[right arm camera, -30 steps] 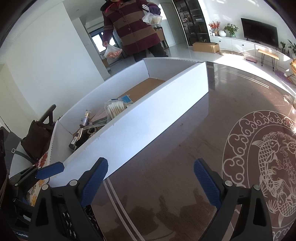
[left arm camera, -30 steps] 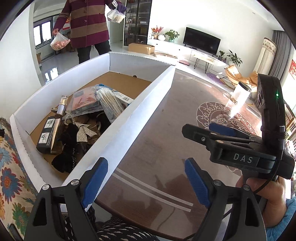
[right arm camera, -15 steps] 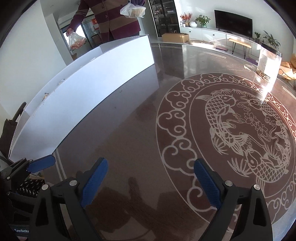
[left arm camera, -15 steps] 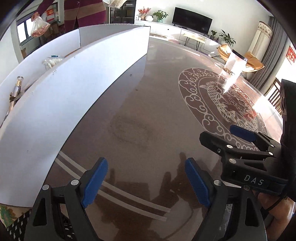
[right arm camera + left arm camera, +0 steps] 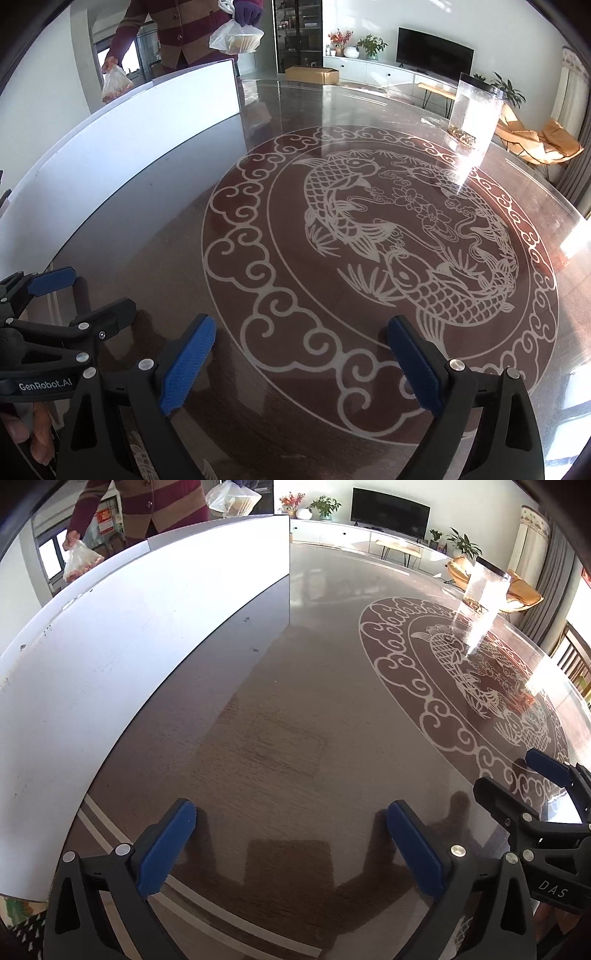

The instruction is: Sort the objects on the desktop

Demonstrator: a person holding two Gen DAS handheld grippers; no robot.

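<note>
The dark glossy surface (image 5: 177, 229) with its carp motif (image 5: 399, 236) fills both views. The white box (image 5: 85, 679), the sorting container, stands at 10 o'clock, its contents hidden behind the wall. Left gripper (image 5: 291, 843): fingers just widened, spread apart, nothing between. Right gripper (image 5: 301, 363): fingers spread apart, empty

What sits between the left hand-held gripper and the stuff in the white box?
The box's near side wall stands between the open, empty left hand-held gripper and the contents, hiding them from both views. Only bare tabletop lies ahead.
</note>
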